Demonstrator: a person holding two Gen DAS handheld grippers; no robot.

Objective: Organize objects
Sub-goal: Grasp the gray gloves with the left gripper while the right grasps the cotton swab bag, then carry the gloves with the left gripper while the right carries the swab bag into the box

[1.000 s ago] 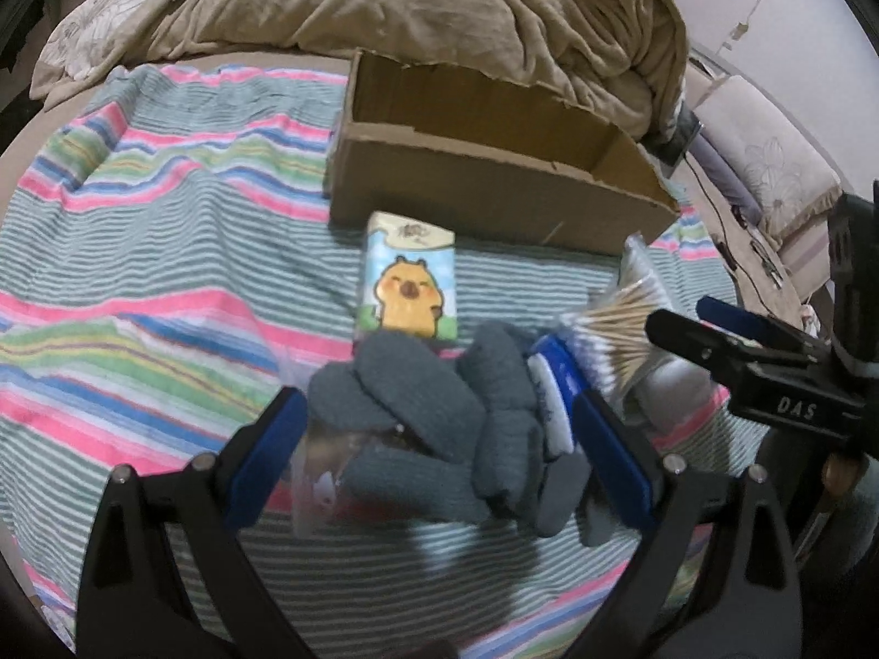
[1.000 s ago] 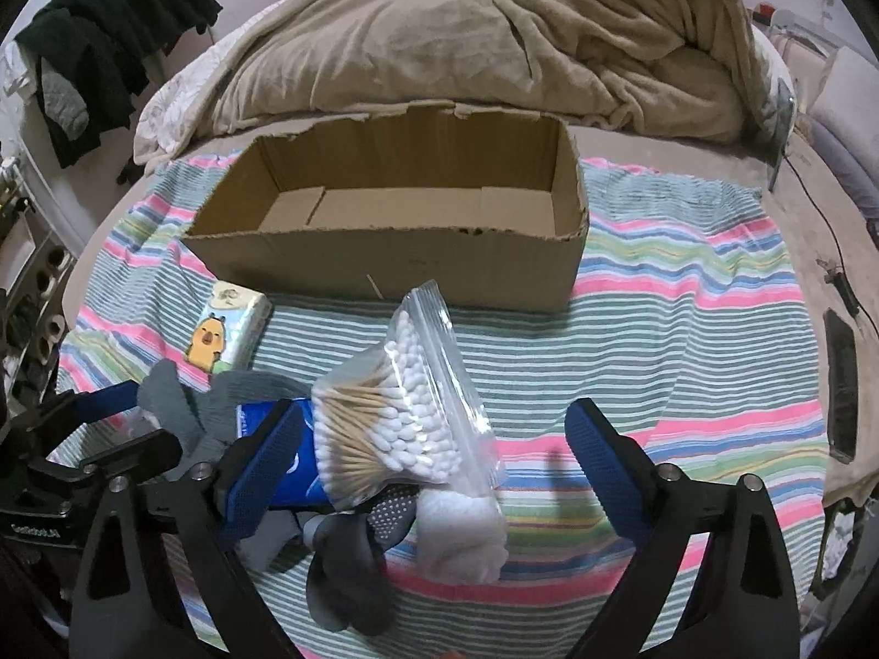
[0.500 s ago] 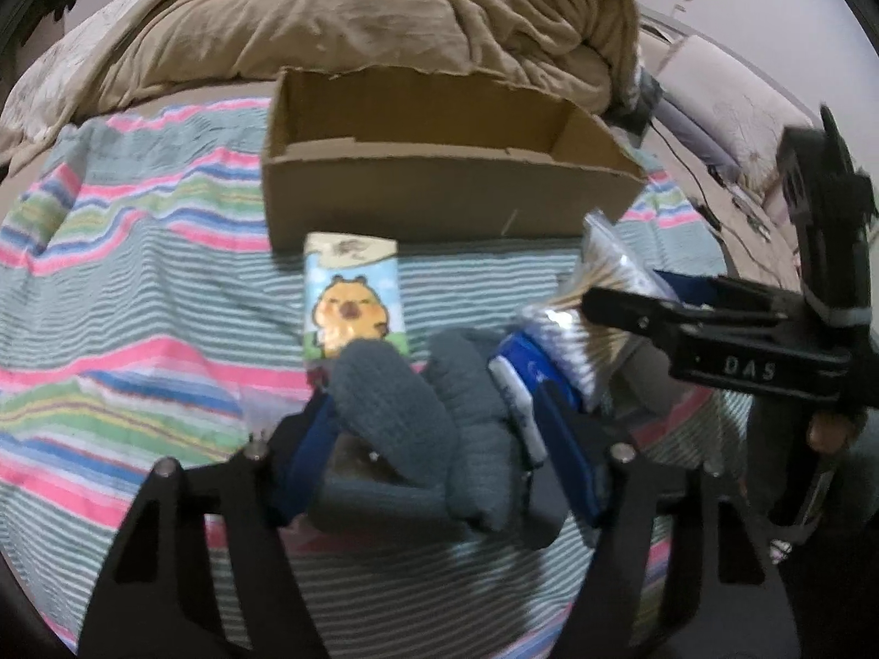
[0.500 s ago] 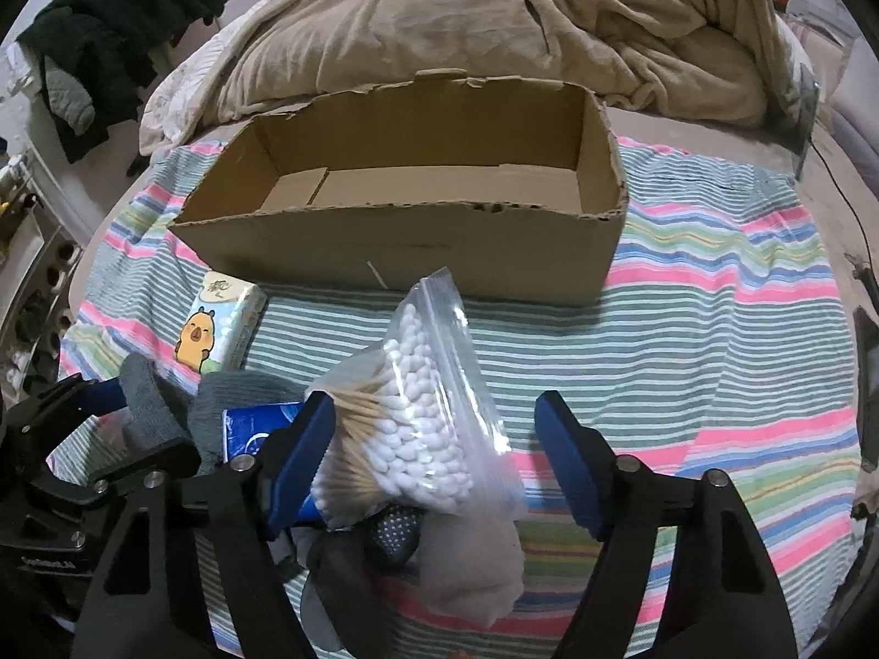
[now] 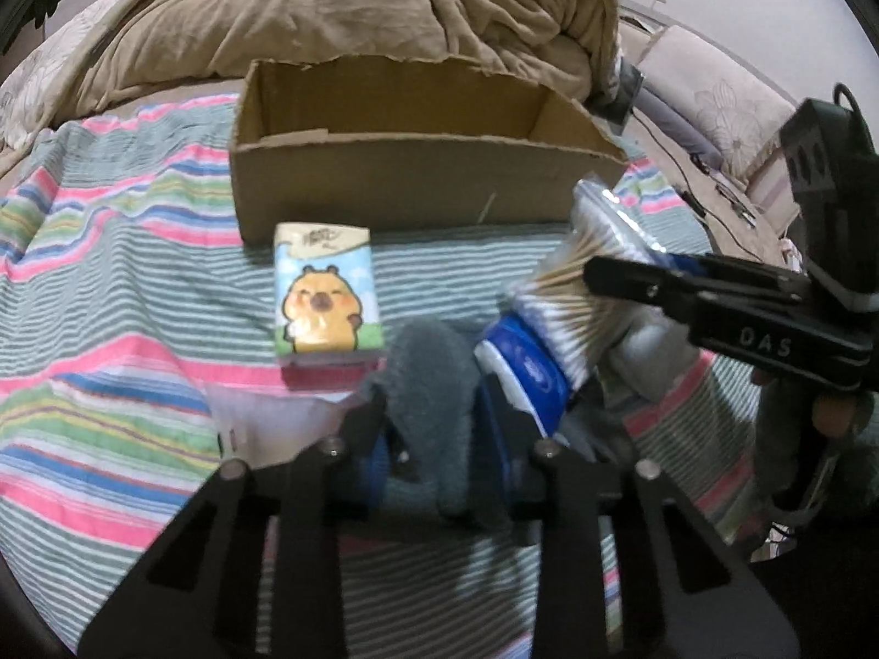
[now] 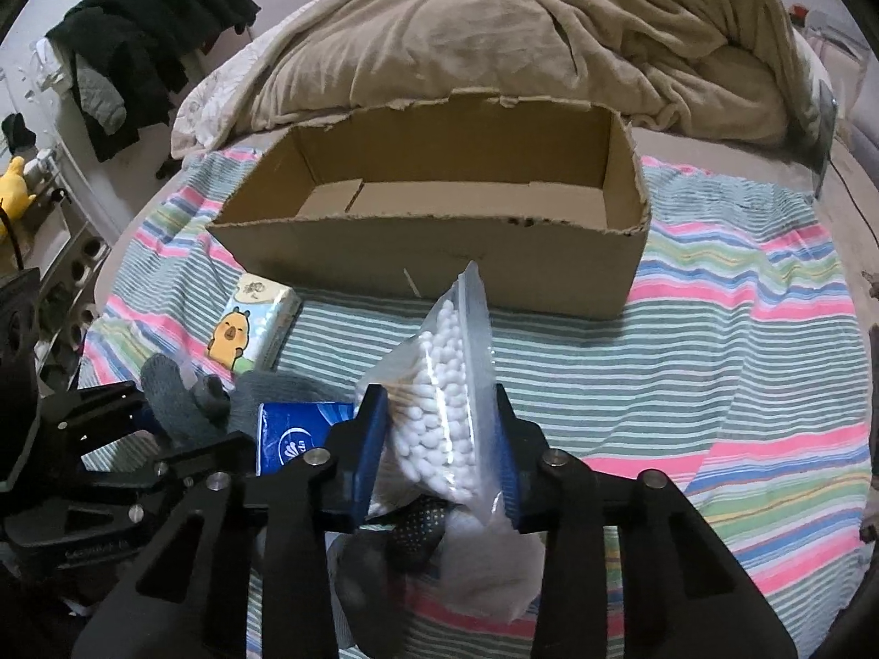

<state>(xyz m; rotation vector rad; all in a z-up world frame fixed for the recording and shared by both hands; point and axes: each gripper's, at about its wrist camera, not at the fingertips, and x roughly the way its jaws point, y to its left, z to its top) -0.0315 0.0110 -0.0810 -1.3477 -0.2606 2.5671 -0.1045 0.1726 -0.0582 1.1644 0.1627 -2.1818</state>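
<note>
Both pairs of jaws are clamped on something. On the left gripper (image 5: 434,428) the blue pads press in on a grey knitted glove (image 5: 434,379), whose fuzzy bulk fills the narrow gap between them. On the right gripper (image 6: 442,439) the jaws squeeze a clear zip bag of cotton swabs (image 6: 448,379) from either side, with the bag's sealed top sticking up above the pads.

These two held things sit in one small heap on the striped blanket (image 6: 686,340). A blue tissue pack (image 6: 296,434) lies between the glove and the swab bag, touching both. A dark dotted sock (image 6: 417,521) and a pale cloth bundle (image 6: 483,565) lie under the swab bag, close to the camera; what the bundle is cannot be made out. From the left wrist view, the right gripper reaches in from the right side, its arm crossing over the swab sticks.

Just beyond the heap lies a tissue packet with a cartoon capybara (image 5: 324,296), flat on the blanket and near the glove. Behind it stands an open cardboard box (image 6: 439,252) with ragged edges, its long side facing the grippers. A rumpled tan duvet (image 6: 494,38) is piled past the box. Dark clothes (image 6: 148,38) hang at the far left of the room.
</note>
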